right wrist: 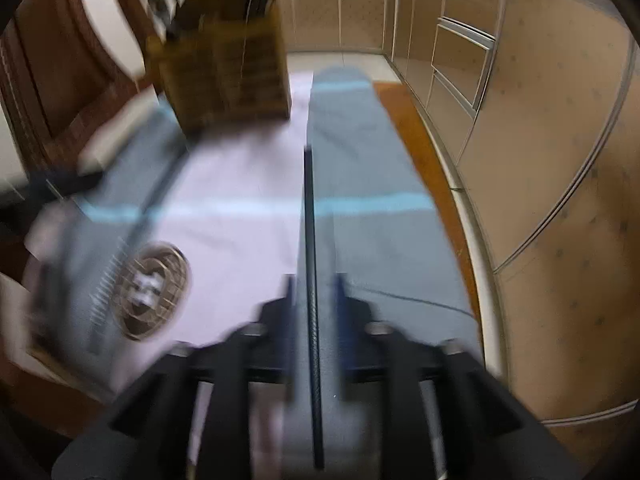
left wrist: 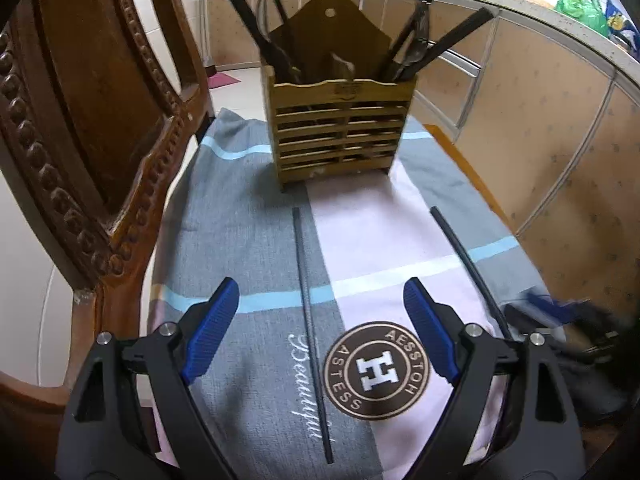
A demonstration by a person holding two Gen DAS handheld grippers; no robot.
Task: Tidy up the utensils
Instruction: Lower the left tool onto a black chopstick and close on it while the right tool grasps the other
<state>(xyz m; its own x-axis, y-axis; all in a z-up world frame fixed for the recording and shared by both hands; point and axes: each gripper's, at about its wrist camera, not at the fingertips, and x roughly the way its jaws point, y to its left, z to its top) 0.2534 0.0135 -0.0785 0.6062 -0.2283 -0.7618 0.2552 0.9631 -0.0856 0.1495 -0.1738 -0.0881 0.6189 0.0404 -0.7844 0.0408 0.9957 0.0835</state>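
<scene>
A slatted wooden utensil holder (left wrist: 340,120) (right wrist: 224,60) stands at the far end of a grey, pink and blue cloth (left wrist: 380,232), with several dark sticks and handles leaning out of it. A dark chopstick (left wrist: 310,320) lies on the cloth, running away from me between the wide-apart blue pads of my left gripper (left wrist: 320,304), which hovers open above it. A second dark chopstick (left wrist: 466,268) (right wrist: 310,280) lies to the right. It runs between the fingers of my right gripper (right wrist: 315,284), and a gap shows on each side of it. That view is blurred.
A carved wooden chair (left wrist: 100,140) stands close on the left. Beige kitchen cabinets (left wrist: 560,140) (right wrist: 540,120) curve along the right, under a counter with dishes and a green bag (left wrist: 580,4). The table's orange edge (right wrist: 420,160) shows past the cloth.
</scene>
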